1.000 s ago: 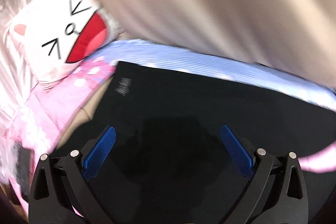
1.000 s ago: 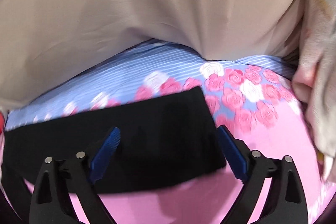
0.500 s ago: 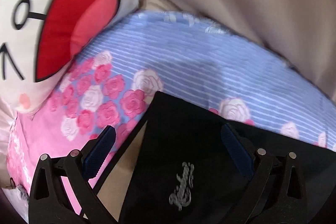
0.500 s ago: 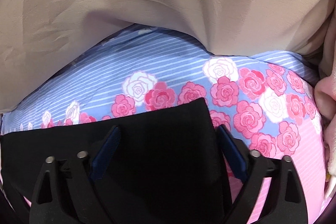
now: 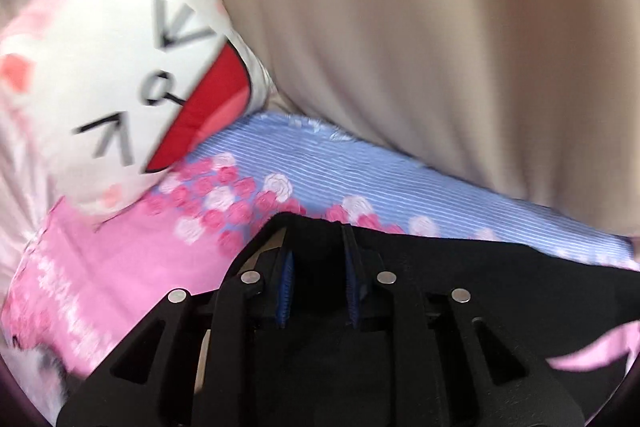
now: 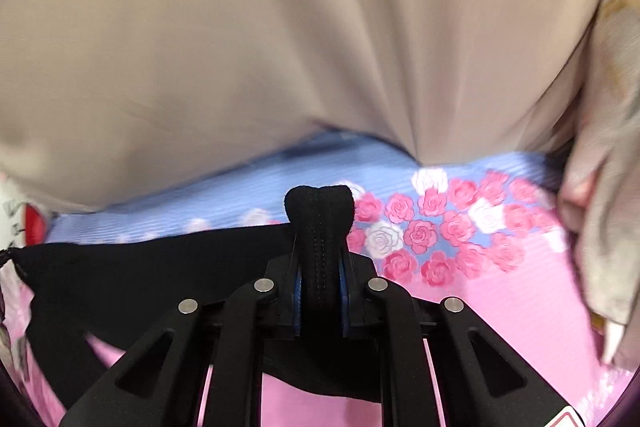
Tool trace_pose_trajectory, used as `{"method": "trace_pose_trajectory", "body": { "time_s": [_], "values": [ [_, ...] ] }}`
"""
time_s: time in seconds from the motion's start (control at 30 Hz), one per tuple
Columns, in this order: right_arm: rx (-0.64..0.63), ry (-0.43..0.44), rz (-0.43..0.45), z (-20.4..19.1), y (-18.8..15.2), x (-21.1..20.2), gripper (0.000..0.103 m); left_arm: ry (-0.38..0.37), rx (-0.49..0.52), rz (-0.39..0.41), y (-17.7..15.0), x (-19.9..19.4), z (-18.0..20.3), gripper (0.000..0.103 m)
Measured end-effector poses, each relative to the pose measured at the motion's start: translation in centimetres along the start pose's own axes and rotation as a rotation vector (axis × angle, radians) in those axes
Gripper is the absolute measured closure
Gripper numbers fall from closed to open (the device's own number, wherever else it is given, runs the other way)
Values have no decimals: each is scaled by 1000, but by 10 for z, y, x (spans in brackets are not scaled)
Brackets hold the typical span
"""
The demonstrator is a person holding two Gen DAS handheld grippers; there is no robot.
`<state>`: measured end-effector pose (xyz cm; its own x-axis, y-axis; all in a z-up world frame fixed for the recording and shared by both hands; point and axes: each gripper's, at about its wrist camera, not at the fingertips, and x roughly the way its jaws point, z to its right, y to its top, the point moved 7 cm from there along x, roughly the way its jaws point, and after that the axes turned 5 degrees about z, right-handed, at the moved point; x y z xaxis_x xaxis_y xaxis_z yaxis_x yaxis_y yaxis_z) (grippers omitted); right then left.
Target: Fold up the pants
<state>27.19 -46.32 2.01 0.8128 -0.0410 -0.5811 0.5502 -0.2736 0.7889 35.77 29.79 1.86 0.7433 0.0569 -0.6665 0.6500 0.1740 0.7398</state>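
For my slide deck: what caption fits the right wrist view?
Right tongs pinch a bunched edge of the black pants over a rose-print bedsheet.

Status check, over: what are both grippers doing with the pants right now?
Left gripper shut on black pants. Right gripper shut on bunched pants edge. Cat pillow off left, nothing blocking.

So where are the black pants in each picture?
Left wrist view: the black pants fill the lower middle and right, pinched in the left gripper.
Right wrist view: the pants stretch across the lower left, a bunched fold sticking up from the right gripper.
Shared landmark: the rose-print sheet under them.
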Motion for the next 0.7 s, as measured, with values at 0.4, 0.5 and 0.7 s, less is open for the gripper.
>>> {"method": "trace_pose_trajectory", "body": {
  "time_s": [0.4,0.5,0.7],
  "values": [
    [-98,47,-11,39,-124,-124,91,88,0,-99,-154,-104,-70,80],
    [-106,13,-91,55,-169,-115,83,104,-64,-188,-196,-84,-86,75],
    [-31,6,-52,72,-194,-142,47,-9,-352,-35,-208,-141,-97,6]
  ]
}}
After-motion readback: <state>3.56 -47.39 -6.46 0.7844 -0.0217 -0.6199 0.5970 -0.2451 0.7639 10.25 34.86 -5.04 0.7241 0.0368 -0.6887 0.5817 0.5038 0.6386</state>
